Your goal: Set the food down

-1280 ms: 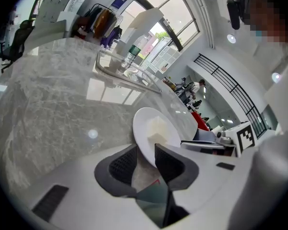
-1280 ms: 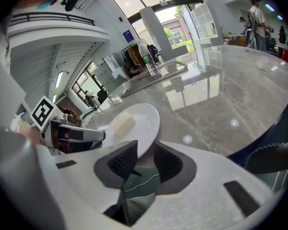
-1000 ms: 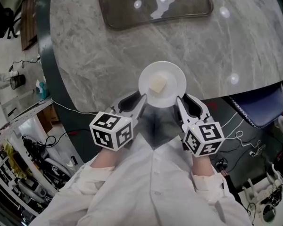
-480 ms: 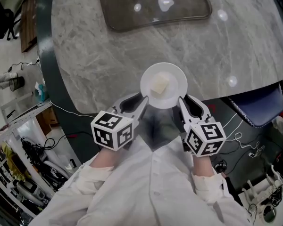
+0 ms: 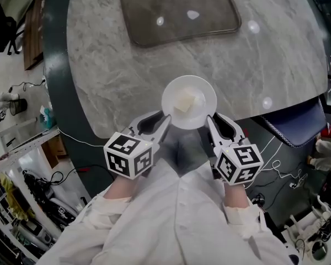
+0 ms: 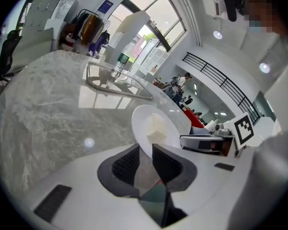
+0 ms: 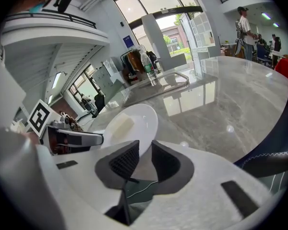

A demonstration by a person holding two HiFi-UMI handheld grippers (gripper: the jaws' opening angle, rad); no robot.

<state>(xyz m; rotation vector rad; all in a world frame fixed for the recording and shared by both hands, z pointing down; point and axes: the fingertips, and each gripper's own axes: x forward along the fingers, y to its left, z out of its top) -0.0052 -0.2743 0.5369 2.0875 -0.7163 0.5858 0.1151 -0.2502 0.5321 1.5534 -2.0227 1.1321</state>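
White plate (image 5: 201, 87) of food (image 5: 183, 102), rim clamped by left gripper (image 5: 165, 118) and right gripper (image 5: 209, 120), held just ahead over the marble table (image 5: 116, 65), not yet set down.

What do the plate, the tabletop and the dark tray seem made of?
The plate looks like glazed white ceramic, smooth and shiny, though melamine is possible. The tabletop looks like polished grey marble or an imitation: veined, mirroring lights. The tray is dark and glossy, perhaps tinted glass.
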